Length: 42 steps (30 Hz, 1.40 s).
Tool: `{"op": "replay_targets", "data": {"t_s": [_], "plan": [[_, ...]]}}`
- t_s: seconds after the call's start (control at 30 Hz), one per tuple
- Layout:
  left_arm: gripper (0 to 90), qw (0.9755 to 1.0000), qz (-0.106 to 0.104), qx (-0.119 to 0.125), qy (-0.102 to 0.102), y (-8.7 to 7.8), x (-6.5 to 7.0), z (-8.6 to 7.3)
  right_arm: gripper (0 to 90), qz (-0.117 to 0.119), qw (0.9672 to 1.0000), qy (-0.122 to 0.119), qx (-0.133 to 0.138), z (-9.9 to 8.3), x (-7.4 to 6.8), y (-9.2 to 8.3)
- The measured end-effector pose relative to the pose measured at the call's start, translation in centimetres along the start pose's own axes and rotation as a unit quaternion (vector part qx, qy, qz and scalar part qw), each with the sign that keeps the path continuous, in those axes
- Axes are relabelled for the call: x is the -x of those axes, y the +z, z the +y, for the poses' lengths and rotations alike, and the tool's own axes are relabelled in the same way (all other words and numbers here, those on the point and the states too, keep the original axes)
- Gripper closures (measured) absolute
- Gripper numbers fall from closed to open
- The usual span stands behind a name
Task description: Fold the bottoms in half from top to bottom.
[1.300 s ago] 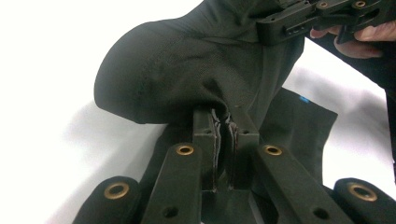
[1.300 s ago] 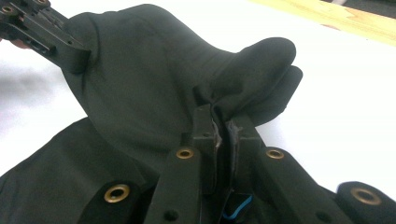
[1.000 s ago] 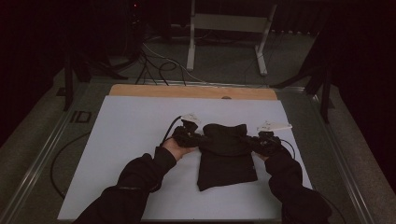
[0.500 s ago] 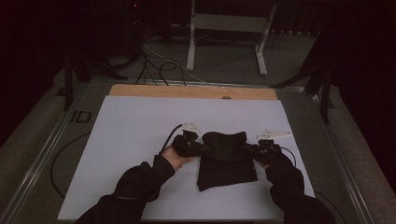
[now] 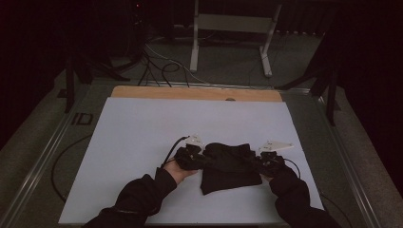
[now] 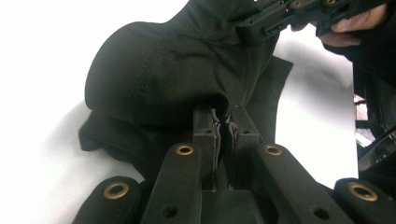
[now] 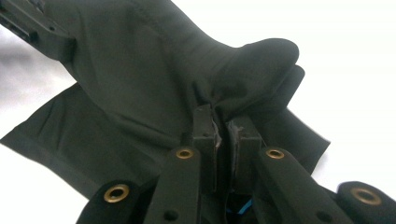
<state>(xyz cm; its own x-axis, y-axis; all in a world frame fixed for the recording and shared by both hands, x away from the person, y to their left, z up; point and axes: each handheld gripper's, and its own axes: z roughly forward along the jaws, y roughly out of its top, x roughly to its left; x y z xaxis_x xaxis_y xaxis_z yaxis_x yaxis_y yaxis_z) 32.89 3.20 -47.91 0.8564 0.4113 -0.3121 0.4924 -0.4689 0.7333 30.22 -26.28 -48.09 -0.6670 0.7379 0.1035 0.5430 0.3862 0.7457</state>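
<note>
1. The place looks like a dim lab or recording studio, not a home.
2. A white work surface [image 5: 142, 142] covers a table with a metal frame rail [image 5: 43, 156] along its edges; a strip of bare wood [image 5: 190, 93] shows at its 12 o'clock edge.
3. Loose black cables [image 5: 157, 66] lie on grey carpet beyond the table, toward 11 o'clock.
4. A white metal stand [image 5: 228, 33] with two legs sits on the floor at 12 o'clock.
5. Dark stand legs [image 5: 328, 90] rise at 2 o'clock, and the surroundings are black and unlit.
6. The letters "ID" [image 5: 81, 118] mark the frame at 9 o'clock.
</note>
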Motion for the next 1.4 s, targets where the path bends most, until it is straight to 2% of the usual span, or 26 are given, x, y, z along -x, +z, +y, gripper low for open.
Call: {"op": "replay_targets", "data": {"t_s": [0.17, 0.3, 0.5, 0.73, 0.77, 0.93, 1.07, 1.1, 1.17, 1.4], "plan": [[84.6, 1.0, 0.001, -0.007, 0.001, 0.4, 0.3, -0.4, 84.0, 0.0, 1.0, 0.006, -0.002, -0.7, -0.2, -0.4], [84.5, 0.9999, 0.004, -0.016, -0.001, 0.5, 0.4, -0.7, 83.9, 0.0, 1.0, 0.001, -0.009, -1.2, -0.7, -0.6], [84.5, 0.9996, -0.013, -0.024, -0.013, 0.8, 0.3, -1.7, 83.8, 0.007, 0.9997, 0.001, -0.022, -2.0, -1.1, -0.7], [84.5, 0.9991, -0.019, -0.035, -0.011, 1.1, 1.0, -2.5, 83.7, 0.003, 0.9995, 0.01, -0.029, -2.4, -1.0, -0.3], [84.4, 0.9991, -0.019, -0.035, -0.011, 1.2, 1.0, -2.6, 83.6, 0.002, 0.9994, 0.004, -0.033, -2.5, -1.0, -0.2], [84.4, 0.9988, -0.016, -0.042, -0.019, 1.3, 0.9, -3.1, 83.5, 0.002, 0.999, 0.006, -0.045, -2.8, -1.1, 0.2], [84.3, 0.9989, -0.006, -0.045, -0.01, 1.3, 1.0, -3.5, 83.1, 0.004, 0.9988, 0.003, -0.048, -3.0, -1.2, 0.2], [84.3, 0.9989, -0.006, -0.046, -0.008, 1.3, 1.0, -3.6, 83.0, 0.006, 0.9988, 0.002, -0.048, -3.1, -1.2, 0.2], [84.3, 0.9989, -0.013, -0.043, -0.017, 1.3, 0.8, -3.9, 82.6, 0.011, 0.9986, -0.001, -0.051, -3.2, -1.2, 0.1], [84.0, 0.9985, -0.016, -0.048, -0.021, 1.7, 1.0, -4.3, 82.3, 0.008, 0.9985, -0.005, -0.053, -3.5, -1.4, -0.1]]}}
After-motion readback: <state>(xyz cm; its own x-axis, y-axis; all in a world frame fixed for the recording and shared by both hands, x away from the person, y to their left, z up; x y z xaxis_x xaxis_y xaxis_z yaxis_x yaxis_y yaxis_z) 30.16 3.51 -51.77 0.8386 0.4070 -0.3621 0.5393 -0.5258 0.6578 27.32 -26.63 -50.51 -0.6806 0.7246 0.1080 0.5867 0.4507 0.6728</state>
